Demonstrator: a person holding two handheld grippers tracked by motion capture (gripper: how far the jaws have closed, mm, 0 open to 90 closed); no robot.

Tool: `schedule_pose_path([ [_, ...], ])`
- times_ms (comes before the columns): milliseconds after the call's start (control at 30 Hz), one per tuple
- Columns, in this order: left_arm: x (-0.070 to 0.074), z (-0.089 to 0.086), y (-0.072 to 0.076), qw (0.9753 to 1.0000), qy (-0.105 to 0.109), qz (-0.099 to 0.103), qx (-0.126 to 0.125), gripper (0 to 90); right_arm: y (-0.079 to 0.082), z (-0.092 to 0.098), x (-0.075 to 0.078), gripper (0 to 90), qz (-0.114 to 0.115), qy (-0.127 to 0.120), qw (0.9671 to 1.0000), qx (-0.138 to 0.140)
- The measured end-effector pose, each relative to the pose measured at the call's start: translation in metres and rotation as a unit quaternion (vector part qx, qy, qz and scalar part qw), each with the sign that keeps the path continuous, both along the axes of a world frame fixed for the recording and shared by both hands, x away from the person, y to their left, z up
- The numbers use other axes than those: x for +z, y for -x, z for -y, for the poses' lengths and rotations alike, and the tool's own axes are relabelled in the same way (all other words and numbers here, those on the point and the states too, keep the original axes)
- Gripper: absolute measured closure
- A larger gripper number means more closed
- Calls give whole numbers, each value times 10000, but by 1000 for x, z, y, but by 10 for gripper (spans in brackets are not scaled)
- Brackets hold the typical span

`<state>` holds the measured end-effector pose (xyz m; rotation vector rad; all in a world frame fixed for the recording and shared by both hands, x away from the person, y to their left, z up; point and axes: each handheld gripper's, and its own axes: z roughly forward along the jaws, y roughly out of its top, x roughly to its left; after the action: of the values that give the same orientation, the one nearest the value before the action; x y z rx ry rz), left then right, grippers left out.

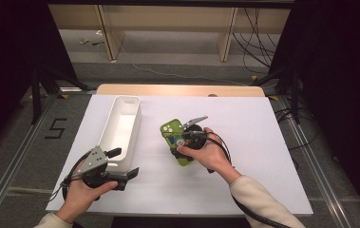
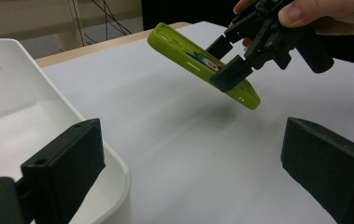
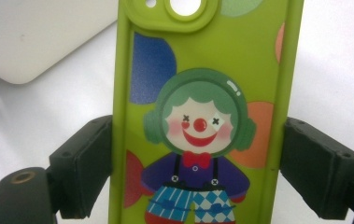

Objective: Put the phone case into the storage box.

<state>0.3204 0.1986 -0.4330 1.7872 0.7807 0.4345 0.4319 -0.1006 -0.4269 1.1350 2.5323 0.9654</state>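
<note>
The right gripper [image 1: 185, 141] was clamped on a green phone case [image 1: 176, 140], its two black jaws pressed against the long sides of the case, as the right gripper view made plain, where the case [image 3: 202, 116] showed a cartoon clown with green hair, a red nose and a red bow tie, and two camera cut-outs at its top end. In the left gripper view the case [image 2: 198, 60] hung tilted above the white table [image 2: 179, 149], clear of the surface, with a faint shadow beneath it, and the right gripper [image 2: 228, 63] gripped it near its lower end under the person's right hand [image 2: 324, 14]. In the high view the case sat near the middle of the table [image 1: 263, 152], just to the right of a long white tray [image 1: 120, 130]. The left gripper [image 1: 123, 164] was held in the left hand [image 1: 85, 192] at the near end of the tray, its jaws standing wide apart with nothing between them; one jaw sat over the rim of the tray [image 2: 34, 107], the other over the bare table
</note>
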Motion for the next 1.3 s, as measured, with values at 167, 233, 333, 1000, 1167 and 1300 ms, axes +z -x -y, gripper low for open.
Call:
schedule_pose_path([
  [167, 0, 0, 0, 10000, -6, 2, -8, 56, 4, 4, -1, 164, 137, -183, 9997, 67],
  [233, 0, 0, 0, 10000, -4, 9, -4, 57, 6, 5, -1, 164, 149, -241, 9996, 64],
  [333, 0, 0, 0, 10000, -5, 11, -3, 57, 8, 7, -1, 164, 251, -324, 9991, 76],
  [1000, 0, 0, 0, 10000, -18, 24, 23, 61, 20, 19, 0, 164, 701, -706, 9950, 131],
  [1167, 0, 0, 0, 10000, 11, 7, 45, 62, 21, 21, 3, 164, 834, -844, 9928, 150],
  [1300, 0, -1, 0, 10000, 9, 12, 53, 63, 22, 24, 5, 164, 924, -920, 9913, 171],
])
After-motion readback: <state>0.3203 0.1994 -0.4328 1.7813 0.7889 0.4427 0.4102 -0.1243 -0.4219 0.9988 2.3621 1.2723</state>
